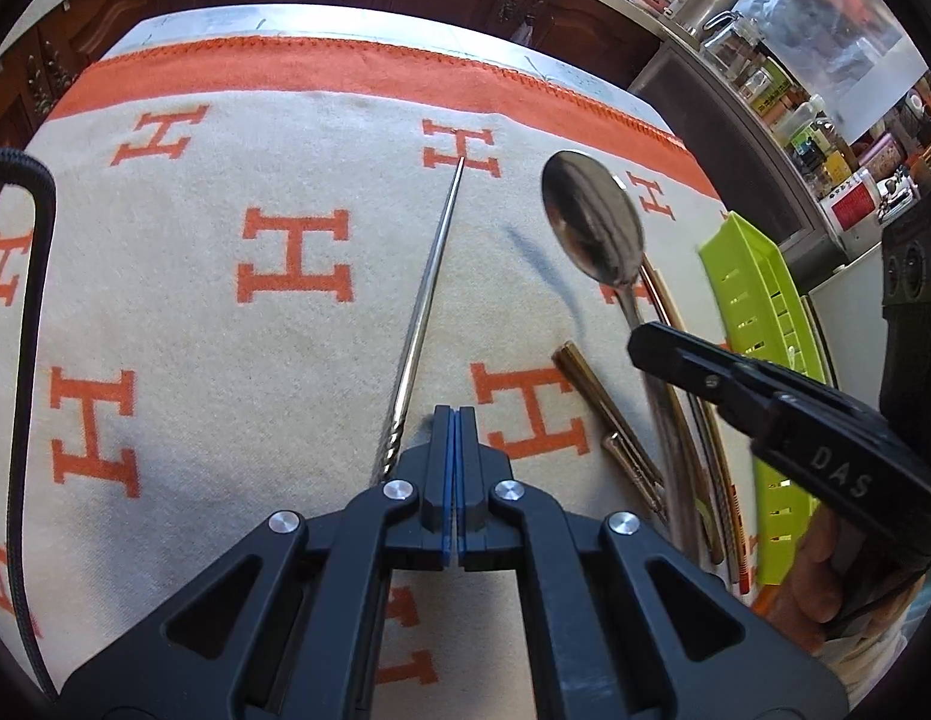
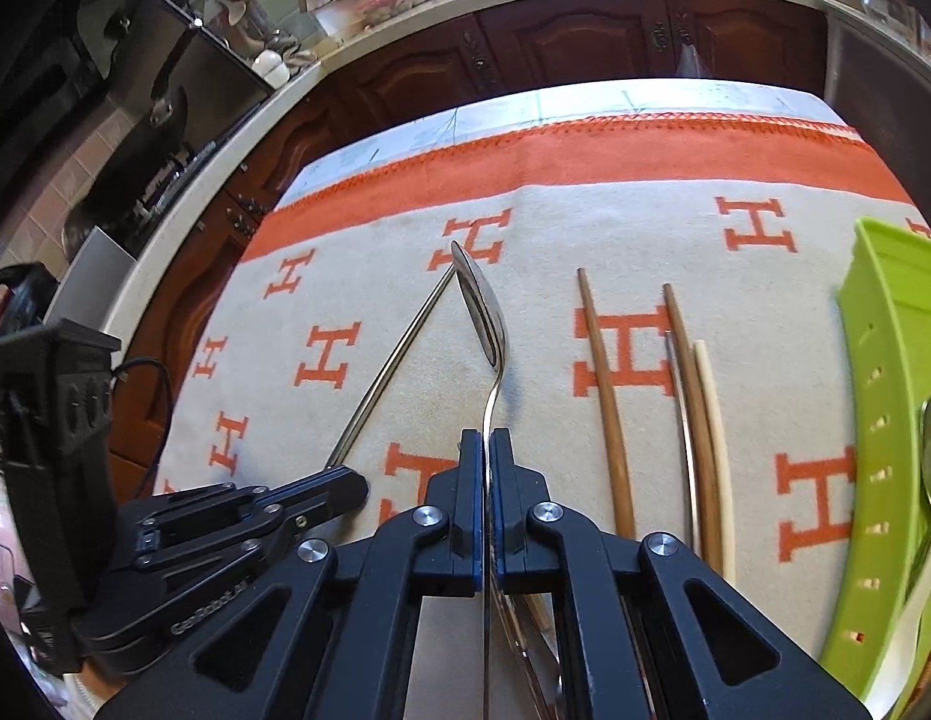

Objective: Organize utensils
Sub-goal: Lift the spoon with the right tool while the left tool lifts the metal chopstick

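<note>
The right gripper (image 2: 487, 441) pinches the steel spoon (image 2: 480, 306) by its handle, bowl raised above the blanket-covered worktop (image 2: 357, 228), left of the chopsticks (image 2: 606, 408). The left gripper (image 1: 455, 420) is pressed together, empty, beside a metal chopstick (image 1: 426, 312).

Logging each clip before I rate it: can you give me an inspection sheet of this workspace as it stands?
Surface: cream blanket with orange H pattern and orange border, covering the table.
Job's things: shiny steel spoon, lifted off the blanket; thin steel chopstick lying loose; two brown wooden chopsticks, a pale chopstick and another steel one lying side by side; lime green slotted plastic tray with a spoon already inside.
Clutter: nothing seen on the blanket.
Grippers: right gripper shut on the spoon's handle; left gripper shut, empty, beside the loose steel chopstick.
Cables: black cable at the left edge.
Surroundings: dark wooden cabinets, crowded kitchen counter.
</note>
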Action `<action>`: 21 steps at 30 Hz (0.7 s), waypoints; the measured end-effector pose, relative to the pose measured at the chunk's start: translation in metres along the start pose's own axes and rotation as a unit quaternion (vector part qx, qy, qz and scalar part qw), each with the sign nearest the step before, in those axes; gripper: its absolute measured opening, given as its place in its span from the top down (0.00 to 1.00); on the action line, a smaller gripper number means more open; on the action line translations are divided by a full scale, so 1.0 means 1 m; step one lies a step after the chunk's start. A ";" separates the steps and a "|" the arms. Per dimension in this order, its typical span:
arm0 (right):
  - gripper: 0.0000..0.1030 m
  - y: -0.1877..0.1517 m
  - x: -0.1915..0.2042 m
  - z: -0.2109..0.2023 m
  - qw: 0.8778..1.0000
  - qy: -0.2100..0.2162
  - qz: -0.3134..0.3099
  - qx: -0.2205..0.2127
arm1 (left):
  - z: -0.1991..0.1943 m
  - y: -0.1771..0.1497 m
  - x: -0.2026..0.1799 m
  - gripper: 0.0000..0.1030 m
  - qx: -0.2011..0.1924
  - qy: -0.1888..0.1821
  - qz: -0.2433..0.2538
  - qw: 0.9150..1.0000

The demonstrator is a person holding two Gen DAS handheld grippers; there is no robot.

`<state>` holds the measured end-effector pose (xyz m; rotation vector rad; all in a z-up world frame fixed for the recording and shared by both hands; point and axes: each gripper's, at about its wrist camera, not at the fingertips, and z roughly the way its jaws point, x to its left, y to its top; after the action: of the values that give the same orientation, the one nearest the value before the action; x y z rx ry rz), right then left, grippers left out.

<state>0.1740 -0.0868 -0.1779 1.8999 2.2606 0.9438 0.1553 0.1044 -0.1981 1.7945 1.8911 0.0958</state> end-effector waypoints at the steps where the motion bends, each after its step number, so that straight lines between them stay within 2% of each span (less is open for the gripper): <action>1: 0.99 -0.001 -0.002 -0.004 1.000 0.002 0.003 -0.003 | -0.001 -0.001 -0.002 1.00 -0.003 0.005 0.005 1.000; 7: 0.99 -0.007 -0.015 -0.026 1.000 0.011 0.017 -0.018 | -0.016 -0.011 -0.015 1.00 -0.041 0.019 0.044 0.998; 11: 0.99 -0.013 -0.022 -0.041 0.999 0.017 0.024 -0.027 | -0.026 -0.015 -0.014 1.00 -0.059 0.048 0.048 0.996; 17: 0.99 -0.021 -0.035 -0.057 0.999 0.024 0.033 -0.035 | -0.040 -0.015 -0.004 0.98 -0.050 0.066 0.044 0.996; 21: 0.99 -0.024 -0.042 -0.061 0.998 0.032 0.039 -0.035 | -0.035 -0.015 0.000 0.68 -0.034 0.075 0.043 0.996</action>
<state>0.1384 -0.1520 -0.1540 1.9696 2.1699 1.0952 0.1275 0.1129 -0.1740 1.8688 1.8864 0.3299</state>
